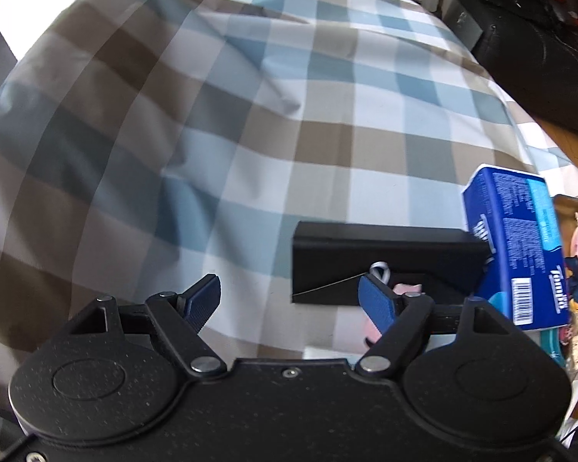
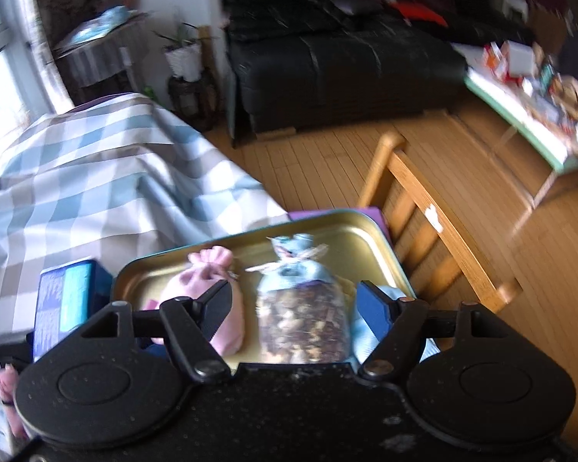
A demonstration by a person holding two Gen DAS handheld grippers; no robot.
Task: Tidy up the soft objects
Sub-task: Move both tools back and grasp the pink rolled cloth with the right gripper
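In the right wrist view a gold tin tray [image 2: 370,238] holds a pink pouch [image 2: 208,285], a clear sachet of dried potpourri with a light blue top [image 2: 300,308] and a light blue pouch [image 2: 370,338] at its right. My right gripper [image 2: 293,304] is open and empty, just above the sachet. In the left wrist view my left gripper [image 1: 289,298] is open and empty over the checked cloth [image 1: 250,123], beside a black box [image 1: 385,246] with a pink item [image 1: 406,288] inside. A blue tissue pack [image 1: 520,246] leans at the box's right; it also shows in the right wrist view [image 2: 67,300].
The checked cloth covers the table and hangs over its far edge [image 2: 115,177]. A wooden chair [image 2: 435,223] stands right of the tray on the wood floor. A black sofa [image 2: 335,61] is behind. A cluttered green-edged table [image 2: 531,96] is at far right.
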